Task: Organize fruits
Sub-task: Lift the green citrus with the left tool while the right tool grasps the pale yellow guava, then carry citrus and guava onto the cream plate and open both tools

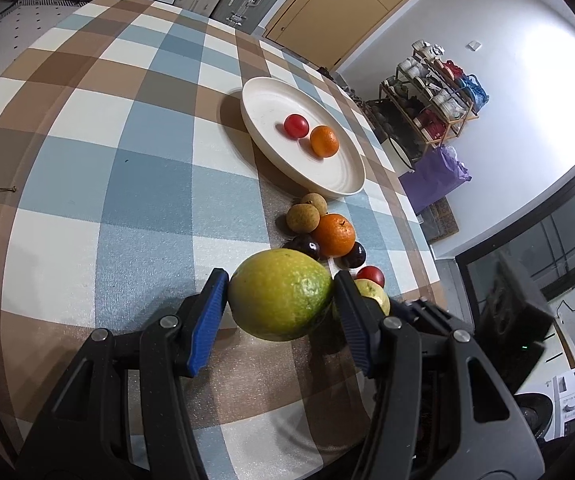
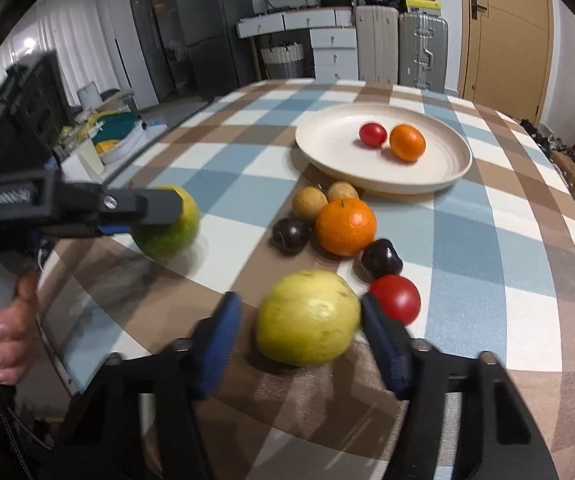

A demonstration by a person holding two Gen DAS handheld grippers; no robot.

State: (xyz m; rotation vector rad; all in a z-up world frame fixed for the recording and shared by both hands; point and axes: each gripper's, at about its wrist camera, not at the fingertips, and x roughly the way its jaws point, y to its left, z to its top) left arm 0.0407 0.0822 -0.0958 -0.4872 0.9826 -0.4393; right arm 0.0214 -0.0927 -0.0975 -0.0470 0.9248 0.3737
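The left gripper (image 1: 281, 300) is clamped on a green fruit (image 1: 281, 294), its pads pressing the widest part from both sides; in the right wrist view that fruit (image 2: 167, 226) appears lifted just clear of the desk (image 2: 487, 280), though contact is hard to judge. The right gripper (image 2: 301, 320) stands apart around a yellow fruit (image 2: 307, 318), with the right pad about touching and a gap at the left. Both look firm, smooth-skinned and fairly heavy, so a grip across the middle should resist slipping. At 1 o'clock from the yellow fruit sits a tomato (image 2: 395, 298), then plums (image 2: 381, 258), an orange (image 2: 345, 226) and two small brown fruits (image 2: 309, 202). Farthest, at 12 o'clock, the plate (image 2: 327, 152) carries a tomato and an orange.
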